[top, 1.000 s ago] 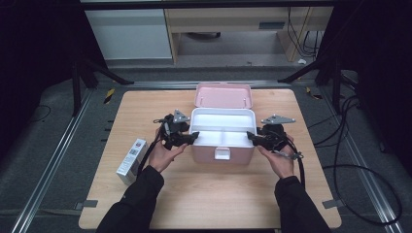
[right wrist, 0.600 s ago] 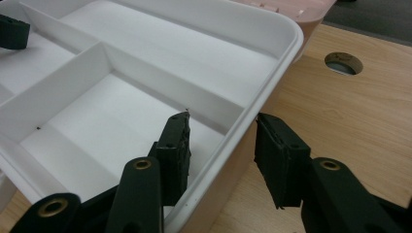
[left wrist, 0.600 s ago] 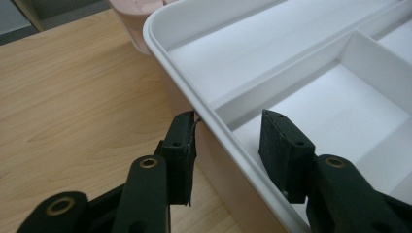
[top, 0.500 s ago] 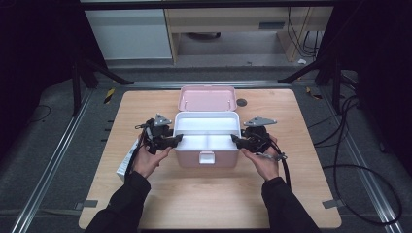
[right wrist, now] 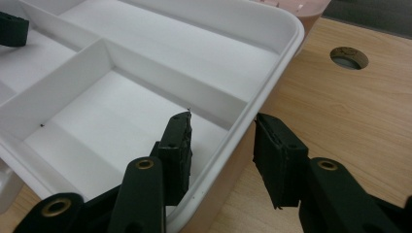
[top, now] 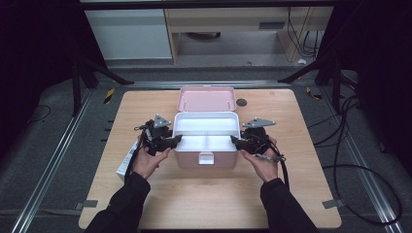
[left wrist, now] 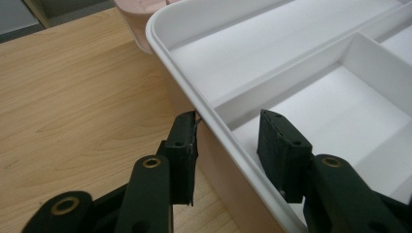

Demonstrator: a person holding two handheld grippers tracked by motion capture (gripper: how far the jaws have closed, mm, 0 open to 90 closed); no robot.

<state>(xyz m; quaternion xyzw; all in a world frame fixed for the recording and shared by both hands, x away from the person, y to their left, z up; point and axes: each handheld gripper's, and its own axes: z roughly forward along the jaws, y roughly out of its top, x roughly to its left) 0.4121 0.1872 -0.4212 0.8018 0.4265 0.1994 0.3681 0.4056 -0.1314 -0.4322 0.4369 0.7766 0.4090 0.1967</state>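
The pink box point(top: 206, 141) lies crosswise between the grippers; left gripper point(left wrist: 228, 145) and right gripper point(right wrist: 221, 145) straddle its end walls. Both stand parted astride the white tray's rim point(left wrist: 194, 104); whether the pads press, I cannot tell.

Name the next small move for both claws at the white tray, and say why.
Probably close both claws: the left claw and right claw each straddle a side rim of the white tray in the pink box, but gaps remain at the pads.

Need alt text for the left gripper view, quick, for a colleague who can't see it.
The left gripper straddles the side wall of the white tray in the open pink box, one black jaw outside, one inside an empty compartment. The wooden table lies beyond.
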